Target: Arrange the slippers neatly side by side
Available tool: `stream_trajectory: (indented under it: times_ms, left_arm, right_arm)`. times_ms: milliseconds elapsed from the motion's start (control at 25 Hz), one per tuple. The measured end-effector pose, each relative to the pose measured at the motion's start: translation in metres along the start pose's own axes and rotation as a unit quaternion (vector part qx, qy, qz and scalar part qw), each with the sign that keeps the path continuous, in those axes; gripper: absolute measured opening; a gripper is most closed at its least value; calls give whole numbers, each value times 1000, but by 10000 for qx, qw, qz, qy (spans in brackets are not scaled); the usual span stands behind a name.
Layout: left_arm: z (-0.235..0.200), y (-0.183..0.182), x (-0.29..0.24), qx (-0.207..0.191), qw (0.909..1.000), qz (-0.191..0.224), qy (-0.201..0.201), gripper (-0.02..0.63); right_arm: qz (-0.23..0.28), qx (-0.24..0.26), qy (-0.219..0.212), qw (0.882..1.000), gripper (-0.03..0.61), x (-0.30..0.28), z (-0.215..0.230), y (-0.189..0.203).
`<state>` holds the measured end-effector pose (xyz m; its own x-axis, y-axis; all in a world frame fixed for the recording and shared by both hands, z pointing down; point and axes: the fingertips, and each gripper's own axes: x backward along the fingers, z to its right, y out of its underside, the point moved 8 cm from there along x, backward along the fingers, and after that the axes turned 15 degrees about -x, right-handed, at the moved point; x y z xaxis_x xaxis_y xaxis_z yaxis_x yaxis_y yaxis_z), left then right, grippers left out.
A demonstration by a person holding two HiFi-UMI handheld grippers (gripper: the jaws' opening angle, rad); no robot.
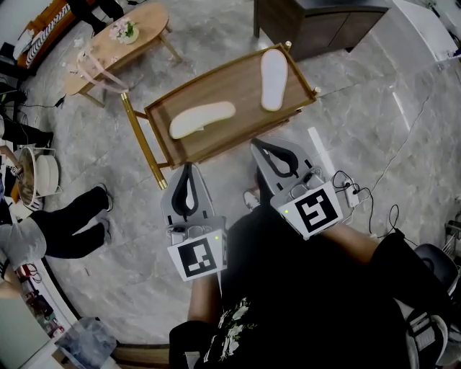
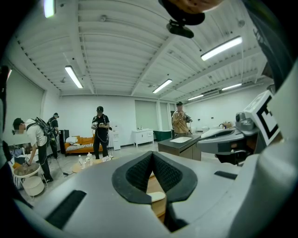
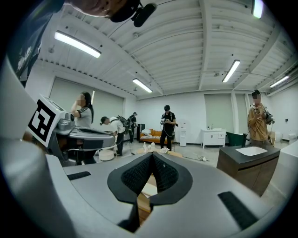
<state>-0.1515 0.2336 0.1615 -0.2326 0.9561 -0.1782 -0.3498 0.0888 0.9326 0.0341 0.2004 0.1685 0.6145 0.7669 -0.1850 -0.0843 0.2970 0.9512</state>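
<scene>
No readable text — the shirt print (image 1: 232,318) is illegible.

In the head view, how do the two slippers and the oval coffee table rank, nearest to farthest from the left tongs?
From the left tongs:
1. Crosswise slipper, on the tray, left part.
2. Other slipper, tray's far right end.
3. Oval coffee table, beyond the tray, upper left.

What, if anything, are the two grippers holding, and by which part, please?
Nothing is held: the left gripper and right gripper are shut and empty; the near slipper and far slipper lie untouched on the table.
</scene>
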Motion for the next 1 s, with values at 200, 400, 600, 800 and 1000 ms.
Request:
stream_trajectory:
  times_ms: [200, 400, 600, 800, 1000]
  left_arm:
    - [0, -1, -16, 10, 10000, -19, 20, 2]
    - [-1, -1, -34, 104, 9999, -47, 36, 2]
    - [-5, -1, -48, 214, 9997, -103, -41, 3]
    - [-12, 1, -61, 313, 9992, -205, -167, 2]
    - [-21, 5, -79, 384, 9981, -365, -311, 2]
  right_arm:
    - [-43, -10, 42, 10000, -2, -9, 13, -3]
    - [-146, 8, 57, 9999, -2, -21, 26, -7]
    - [-261, 73, -49, 9996, -2, -38, 33, -14]
    - [-414, 115, -240, 9988, -2, -60, 39, -17]
    - [-516, 94, -428, 9977, -2, -86, 48, -21]
